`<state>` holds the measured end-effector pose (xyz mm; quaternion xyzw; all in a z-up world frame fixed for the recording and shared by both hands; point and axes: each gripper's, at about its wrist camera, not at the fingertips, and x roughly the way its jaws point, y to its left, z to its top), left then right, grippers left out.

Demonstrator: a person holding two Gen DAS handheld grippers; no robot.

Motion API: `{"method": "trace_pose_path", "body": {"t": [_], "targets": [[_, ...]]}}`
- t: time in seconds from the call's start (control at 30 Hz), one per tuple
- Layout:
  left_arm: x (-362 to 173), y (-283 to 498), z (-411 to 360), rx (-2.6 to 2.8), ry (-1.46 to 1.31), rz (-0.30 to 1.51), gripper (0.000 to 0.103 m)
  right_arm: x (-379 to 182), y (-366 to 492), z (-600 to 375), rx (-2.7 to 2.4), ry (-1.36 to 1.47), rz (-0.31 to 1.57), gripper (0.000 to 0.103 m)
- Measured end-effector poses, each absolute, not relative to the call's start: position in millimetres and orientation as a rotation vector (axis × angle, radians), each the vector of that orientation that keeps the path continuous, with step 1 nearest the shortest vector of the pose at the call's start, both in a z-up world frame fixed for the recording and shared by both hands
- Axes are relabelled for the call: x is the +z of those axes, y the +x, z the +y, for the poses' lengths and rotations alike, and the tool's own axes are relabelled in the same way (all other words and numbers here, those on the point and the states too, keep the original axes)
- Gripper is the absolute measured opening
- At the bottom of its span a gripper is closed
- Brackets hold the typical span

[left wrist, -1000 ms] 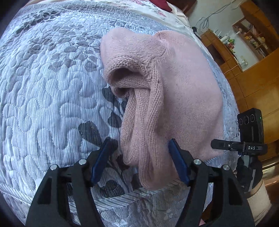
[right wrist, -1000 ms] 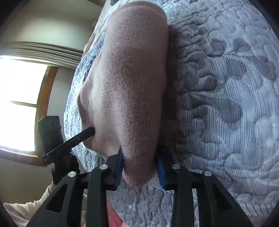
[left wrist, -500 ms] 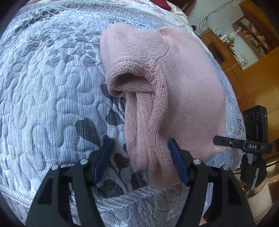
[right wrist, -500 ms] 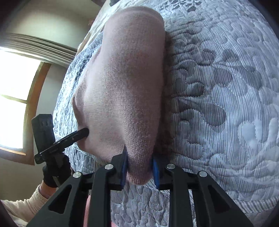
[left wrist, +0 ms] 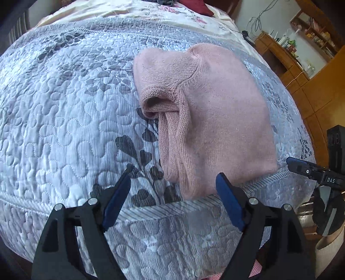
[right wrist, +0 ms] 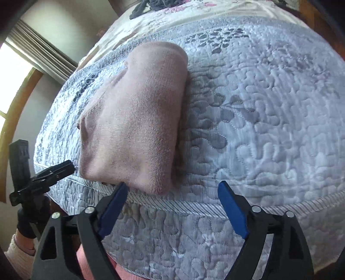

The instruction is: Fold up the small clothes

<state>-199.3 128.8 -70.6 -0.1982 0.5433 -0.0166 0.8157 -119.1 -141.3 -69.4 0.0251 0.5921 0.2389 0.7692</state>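
Observation:
A pink knitted garment (left wrist: 215, 112) lies folded on the quilted grey bedspread (left wrist: 64, 120), its near end by the bed's front edge. Its ribbed sleeve is tucked along the left side. My left gripper (left wrist: 173, 189) stands open just short of that near end, nothing between its blue pads. In the right wrist view the same garment (right wrist: 138, 120) lies flat, and my right gripper (right wrist: 172, 193) is open just below its near corner, holding nothing. Each gripper shows at the edge of the other's view: right one (left wrist: 310, 170), left one (right wrist: 51, 172).
The bedspread's piped front edge (right wrist: 194, 204) runs just under the garment. A floral sheet (left wrist: 151, 13) covers the far part of the bed, with dark items (right wrist: 151, 6) on it. Wooden shelves (left wrist: 301, 43) stand to the right, a window (right wrist: 13, 71) to the left.
My right gripper, shut on the garment's near end before, has let go and pulled back. The left gripper has also drawn back from the garment, which now lies flat.

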Motion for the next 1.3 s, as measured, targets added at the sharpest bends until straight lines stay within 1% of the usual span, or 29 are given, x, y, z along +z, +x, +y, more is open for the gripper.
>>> {"method": "trace_pose_path", "body": {"t": [0.03,0.1,0.33,0.47,0.53,0.67,0.8,1.3], "targets": [[-65.4,-203.1,127.2,-0.02,-0.405,1.164,0.081,-64.3,-123.1,-144.9,0.492,0.02,1.276,0.089],[-56.1,-211.4,122.6,0.026,-0.366,1.174,0.086,-52.9,-133.6,-141.7,0.456,-0.031,1.249,0.089],[-24.7,-233.3,108.4,0.093,-0.365,1.155,0.086,-22.1,-164.2,-136.8,0.41,-0.065,1.184,0.09],[-9.8,-244.1,104.0,0.113,-0.353,1.145,0.087,-7.7,-174.6,-131.8,0.36,-0.083,1.167,0.095],[-3.3,-248.0,100.4,0.121,-0.335,1.142,0.089,-1.1,-180.6,-130.9,0.356,-0.087,1.157,0.095],[8.6,-257.1,93.1,0.116,-0.322,1.136,0.089,8.9,-193.6,-130.1,0.369,-0.083,1.157,0.096],[18.3,-266.9,87.1,0.116,-0.33,1.127,0.089,16.9,-206.2,-130.5,0.353,-0.081,1.161,0.099],[50.0,-297.7,72.0,0.178,-0.283,1.101,0.09,46.6,-232.6,-123.4,0.236,-0.152,1.114,0.099]]}}
